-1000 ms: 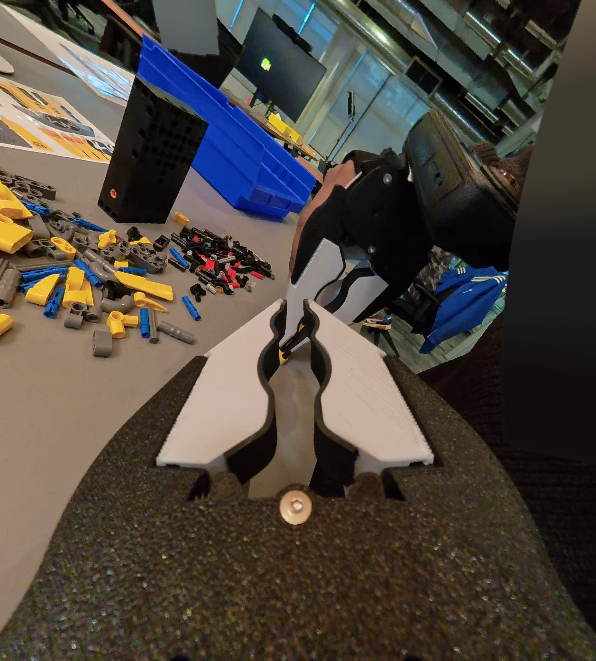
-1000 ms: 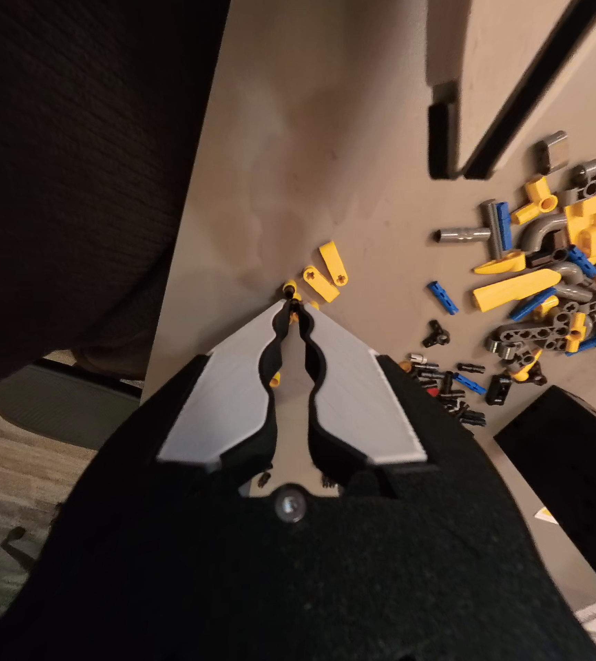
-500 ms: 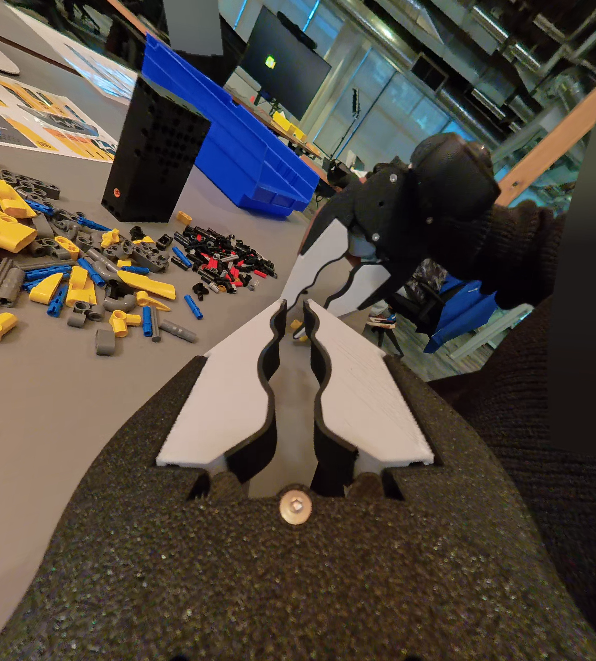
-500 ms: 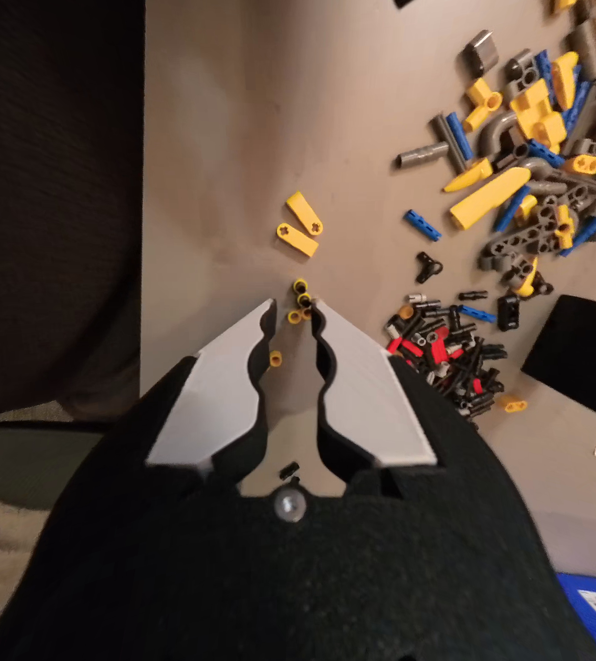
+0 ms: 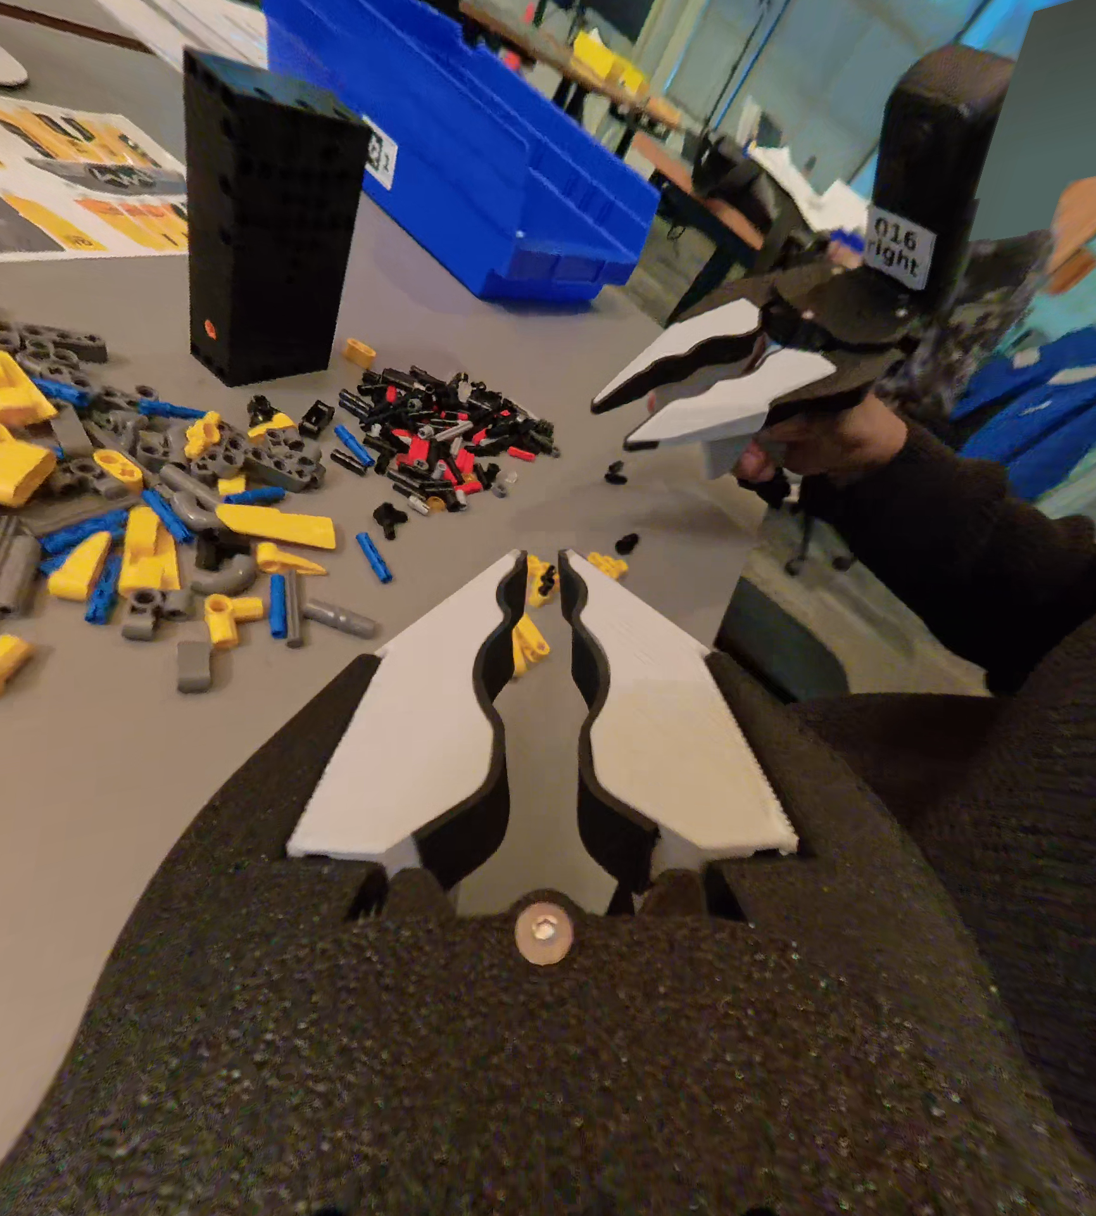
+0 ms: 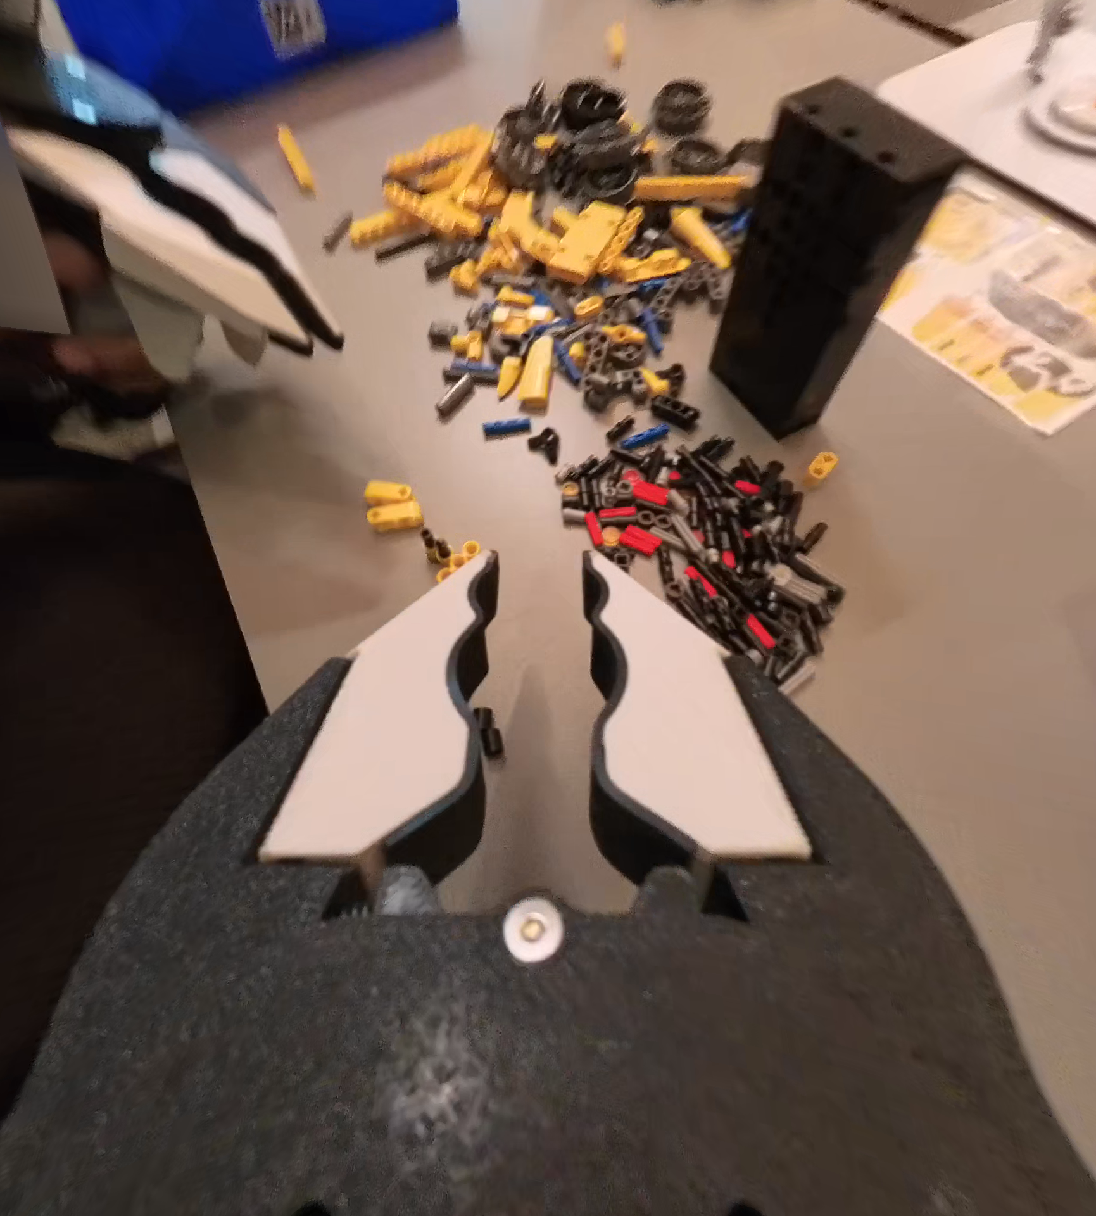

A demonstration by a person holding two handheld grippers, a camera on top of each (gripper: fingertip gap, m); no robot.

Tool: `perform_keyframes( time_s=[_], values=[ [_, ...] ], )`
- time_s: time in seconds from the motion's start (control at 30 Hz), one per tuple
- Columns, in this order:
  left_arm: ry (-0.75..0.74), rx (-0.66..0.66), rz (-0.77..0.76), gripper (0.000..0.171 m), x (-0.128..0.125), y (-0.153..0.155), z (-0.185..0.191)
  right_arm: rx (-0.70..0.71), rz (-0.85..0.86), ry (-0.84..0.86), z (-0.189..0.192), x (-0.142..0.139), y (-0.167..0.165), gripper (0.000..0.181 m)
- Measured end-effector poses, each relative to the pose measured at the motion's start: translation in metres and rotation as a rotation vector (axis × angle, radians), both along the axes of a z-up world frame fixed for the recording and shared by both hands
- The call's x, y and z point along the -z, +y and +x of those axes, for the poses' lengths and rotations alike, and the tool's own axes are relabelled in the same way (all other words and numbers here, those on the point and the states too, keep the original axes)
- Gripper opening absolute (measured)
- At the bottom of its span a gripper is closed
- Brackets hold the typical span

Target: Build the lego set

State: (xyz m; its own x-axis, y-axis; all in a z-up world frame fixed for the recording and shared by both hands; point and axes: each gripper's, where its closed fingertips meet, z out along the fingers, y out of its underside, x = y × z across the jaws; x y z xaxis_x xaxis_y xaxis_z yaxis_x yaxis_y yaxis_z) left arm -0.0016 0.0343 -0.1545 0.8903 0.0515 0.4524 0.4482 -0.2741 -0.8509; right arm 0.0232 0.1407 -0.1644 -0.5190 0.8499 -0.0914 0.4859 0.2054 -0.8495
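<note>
Small yellow pieces (image 5: pixel 535 585) with a black pin lie on the grey table (image 5: pixel 104 789) near its edge, just beyond the left gripper (image 5: pixel 542 559), whose fingers stand narrowly apart and hold nothing. To its left spread yellow, grey and blue parts (image 5: pixel 137 526); farther off lie a heap of black and red pins (image 5: pixel 446 434), a black perforated block (image 5: pixel 269 217) and a blue bin (image 5: pixel 466 151). The right gripper (image 5: pixel 617 424) hangs above the table edge, parted, empty.

In the right wrist view, the right gripper (image 6: pixel 540 559) gapes wider, empty, over bare table; the yellow pieces (image 6: pixel 456 553) sit just beside its left fingertip, the pin heap (image 6: pixel 696 526) to its right.
</note>
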Motion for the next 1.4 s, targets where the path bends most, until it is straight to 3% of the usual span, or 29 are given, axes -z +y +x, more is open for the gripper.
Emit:
perform_keyframes(
  time_s=[0.17, 0.37, 0.5, 0.77, 0.87, 1.23, 1.4],
  values=[
    [0.146, -0.004, -0.084, 0.009, 0.0, 0.016, -0.017, 0.113, -0.057, 0.1, -0.009, 0.006, 0.02, 0.024],
    [0.269, -0.066, -0.209, 0.009, 0.016, 0.016, -0.04, 0.046, 0.071, 0.022, -0.008, 0.034, 0.006, 0.021],
    [0.264, -0.073, -0.229, 0.009, 0.025, 0.011, -0.042, 0.038, 0.103, -0.016, -0.01, 0.042, 0.004, 0.021],
    [0.26, -0.104, -0.24, 0.009, 0.029, 0.014, -0.046, 0.121, -0.238, 0.041, -0.024, 0.009, 0.021, 0.021],
    [0.263, -0.105, -0.257, 0.009, 0.031, 0.015, -0.046, 0.14, -0.293, 0.074, -0.026, 0.002, 0.025, 0.021],
    [0.21, -0.12, -0.262, 0.009, 0.034, 0.014, -0.051, 0.116, -0.01, 0.059, -0.033, 0.023, 0.01, 0.021],
    [0.218, -0.123, -0.277, 0.009, 0.036, 0.014, -0.051, 0.102, 0.04, 0.012, -0.036, 0.033, 0.007, 0.021]
  ],
)
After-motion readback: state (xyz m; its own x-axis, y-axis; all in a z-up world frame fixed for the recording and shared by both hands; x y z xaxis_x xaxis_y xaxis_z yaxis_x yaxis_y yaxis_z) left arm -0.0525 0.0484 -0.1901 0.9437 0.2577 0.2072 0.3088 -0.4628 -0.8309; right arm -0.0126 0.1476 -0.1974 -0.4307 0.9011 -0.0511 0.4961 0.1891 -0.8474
